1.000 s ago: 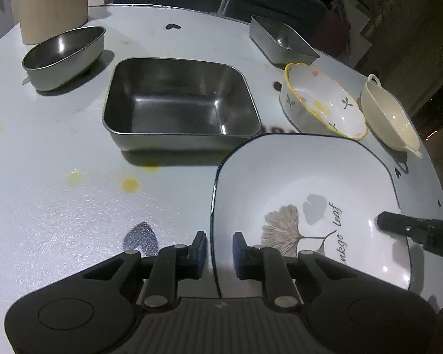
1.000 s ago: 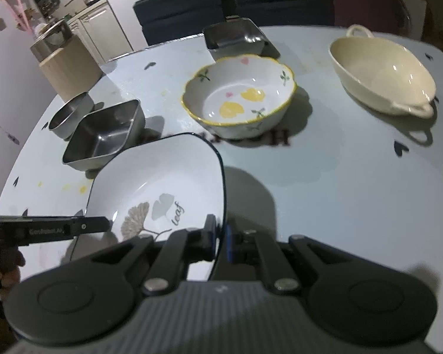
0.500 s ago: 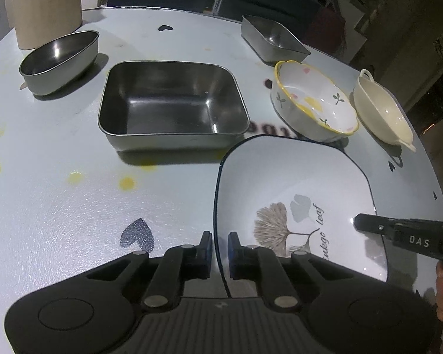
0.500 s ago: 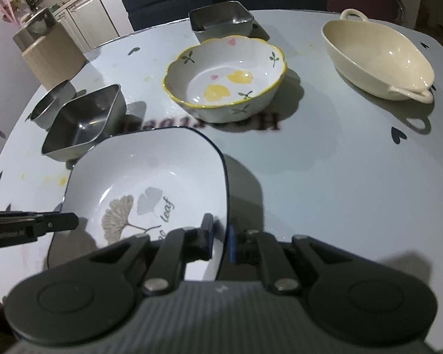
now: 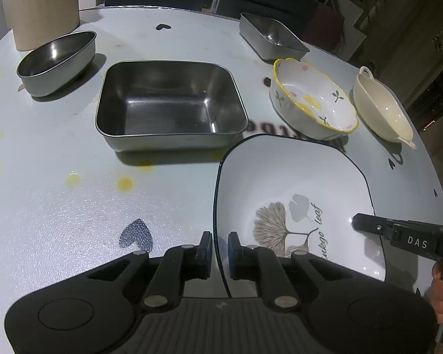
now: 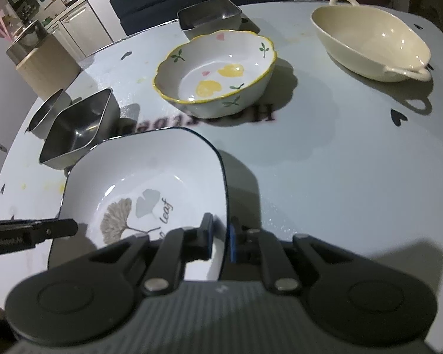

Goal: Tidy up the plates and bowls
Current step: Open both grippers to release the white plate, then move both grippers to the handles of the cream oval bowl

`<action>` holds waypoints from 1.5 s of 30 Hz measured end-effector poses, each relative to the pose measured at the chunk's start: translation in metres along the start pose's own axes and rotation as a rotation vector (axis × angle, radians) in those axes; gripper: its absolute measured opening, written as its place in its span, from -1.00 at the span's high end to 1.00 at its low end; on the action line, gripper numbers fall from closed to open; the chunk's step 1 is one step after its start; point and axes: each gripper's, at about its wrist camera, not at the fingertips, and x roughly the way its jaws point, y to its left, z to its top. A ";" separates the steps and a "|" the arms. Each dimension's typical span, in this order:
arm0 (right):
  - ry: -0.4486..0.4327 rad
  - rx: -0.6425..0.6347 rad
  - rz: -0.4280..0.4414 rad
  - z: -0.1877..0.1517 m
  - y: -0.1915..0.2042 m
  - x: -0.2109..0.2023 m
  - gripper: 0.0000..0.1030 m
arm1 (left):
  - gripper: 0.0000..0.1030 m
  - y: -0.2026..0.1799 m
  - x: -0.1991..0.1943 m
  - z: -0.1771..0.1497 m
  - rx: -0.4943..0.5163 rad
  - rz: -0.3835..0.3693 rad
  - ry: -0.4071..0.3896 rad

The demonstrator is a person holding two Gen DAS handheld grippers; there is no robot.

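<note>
Both tongs are on the same dish: the left tongs straddle the near left rim of the square white plate, one finger outside the dark edge and one inside, and the right tongs bracket the opposite, right-hand rim the same way. A sliver of gap shows beside each rim, so I'd say they are closed about the plate, though how firmly they pinch I cannot tell. The plate, with its ginkgo leaf print, sits at the near edge of the tabletop, slung between the two tools; its shadow on the right side suggests it may be slightly raised, but I can't be sure.

What matters for the next move is what lies straight ahead. From the left side, the large square steel pan is just beyond the plate's far left corner, nearly touching its rim, and the left hand is the nearer one to it. Off the far right corner stands the flowered bowl with the yellow scalloped edge, close to the right hand. Farther right is the cream two-handled dish; toward the far edge a small steel tray; at the far left an oval steel bowl in front of a beige canister.

My guess is the plate goes forward, and both hands must move evenly to keep it level.
</note>
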 end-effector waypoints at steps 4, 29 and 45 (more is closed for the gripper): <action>-0.003 -0.005 0.003 -0.001 -0.001 -0.001 0.74 | 0.75 -0.002 0.000 -0.001 0.008 0.008 -0.004; -0.127 -0.092 0.028 -0.016 0.000 -0.052 -0.99 | -0.94 -0.030 -0.035 -0.011 0.067 0.082 -0.116; -0.432 0.426 0.004 0.037 -0.113 -0.114 -0.99 | -1.00 -0.109 -0.068 0.057 0.181 -0.009 -0.326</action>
